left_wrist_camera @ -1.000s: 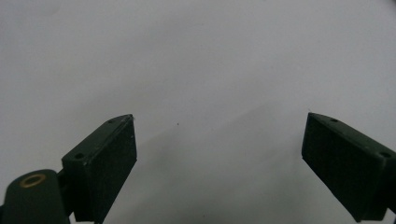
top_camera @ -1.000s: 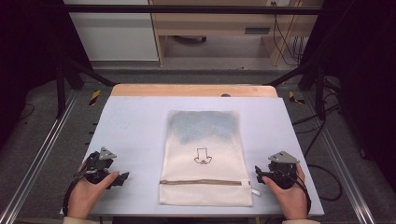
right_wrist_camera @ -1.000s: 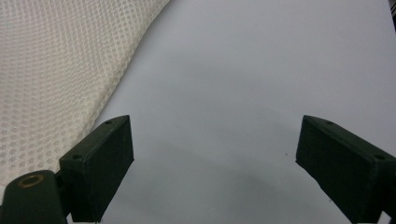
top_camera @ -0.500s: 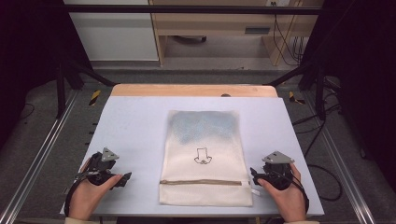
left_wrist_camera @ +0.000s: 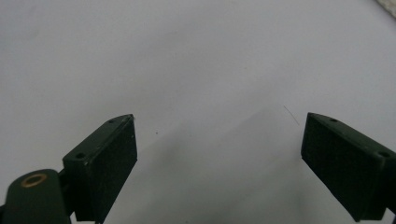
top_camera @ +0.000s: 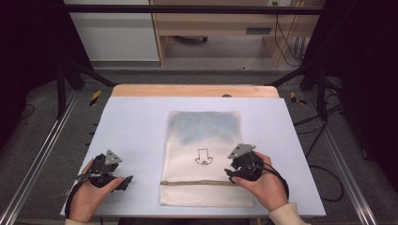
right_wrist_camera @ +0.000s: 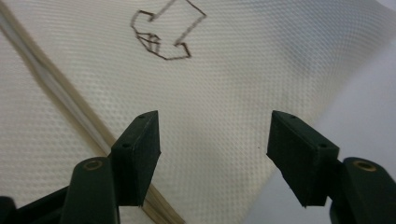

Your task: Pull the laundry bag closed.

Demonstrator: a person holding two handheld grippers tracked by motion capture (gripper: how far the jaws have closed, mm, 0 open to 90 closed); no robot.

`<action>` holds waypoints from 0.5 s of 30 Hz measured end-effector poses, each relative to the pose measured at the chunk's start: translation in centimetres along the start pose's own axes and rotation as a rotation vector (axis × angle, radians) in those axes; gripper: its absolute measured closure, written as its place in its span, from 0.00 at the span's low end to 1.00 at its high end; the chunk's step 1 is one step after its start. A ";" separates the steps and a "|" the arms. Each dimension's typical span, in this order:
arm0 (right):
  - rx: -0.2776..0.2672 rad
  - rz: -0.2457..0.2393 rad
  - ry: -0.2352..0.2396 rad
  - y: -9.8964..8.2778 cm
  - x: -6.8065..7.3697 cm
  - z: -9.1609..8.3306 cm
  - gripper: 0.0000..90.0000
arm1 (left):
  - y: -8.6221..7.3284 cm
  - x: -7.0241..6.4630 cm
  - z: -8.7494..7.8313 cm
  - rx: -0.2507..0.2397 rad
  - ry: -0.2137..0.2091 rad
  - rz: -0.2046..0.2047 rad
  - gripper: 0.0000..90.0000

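A cream mesh zipper bag (top_camera: pixel 203 157) with a black drawn mark (top_camera: pixel 203 158) lies flat mid-table, its tan zipper (top_camera: pixel 197 183) near the front. My right gripper (top_camera: pixel 229 172) hovers over the bag's right part, just above the zipper. In the right gripper view its jaws stand apart over the mesh (right_wrist_camera: pixel 224 107), and the zipper (right_wrist_camera: pixel 56 93) runs by the left one. They have just been closing, with nothing between them. My left gripper (top_camera: pixel 127 182) rests at the table's front left. Its jaws stand wide open over bare white tabletop (left_wrist_camera: pixel 196 70).
The white tabletop (top_camera: pixel 136 126) has a wooden strip (top_camera: pixel 195 91) along its far edge. Metal frame rails (top_camera: pixel 42 154) run down both sides. Cables (top_camera: pixel 324 178) trail on the floor at the right, and a wooden cabinet (top_camera: pixel 216 23) stands behind the table.
My right gripper has moved left and away from the front edge, from beside the bag's front right corner to over the bag. The left gripper has stayed put.
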State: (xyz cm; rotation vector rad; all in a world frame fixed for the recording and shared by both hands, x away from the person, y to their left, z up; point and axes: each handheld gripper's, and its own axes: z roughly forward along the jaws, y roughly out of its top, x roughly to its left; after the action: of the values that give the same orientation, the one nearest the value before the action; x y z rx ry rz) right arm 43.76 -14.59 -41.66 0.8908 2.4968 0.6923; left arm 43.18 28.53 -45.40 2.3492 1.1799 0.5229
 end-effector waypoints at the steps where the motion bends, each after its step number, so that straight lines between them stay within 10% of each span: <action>1: 0.010 -0.015 0.004 0.5 0.2 0.1 0.43 | 0.0 -0.1 0.1 0.001 0.000 0.001 0.10; 15: 0.029 -0.179 0.140 7.7 3.5 1.0 0.66 | -0.5 -0.2 -0.1 -0.002 0.013 -0.017 0.11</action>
State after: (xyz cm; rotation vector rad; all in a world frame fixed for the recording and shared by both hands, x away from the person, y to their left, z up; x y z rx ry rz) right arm 45.38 -6.72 -38.73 0.6375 2.6761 0.6808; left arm 42.70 28.64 -45.59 2.3350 1.2038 0.5345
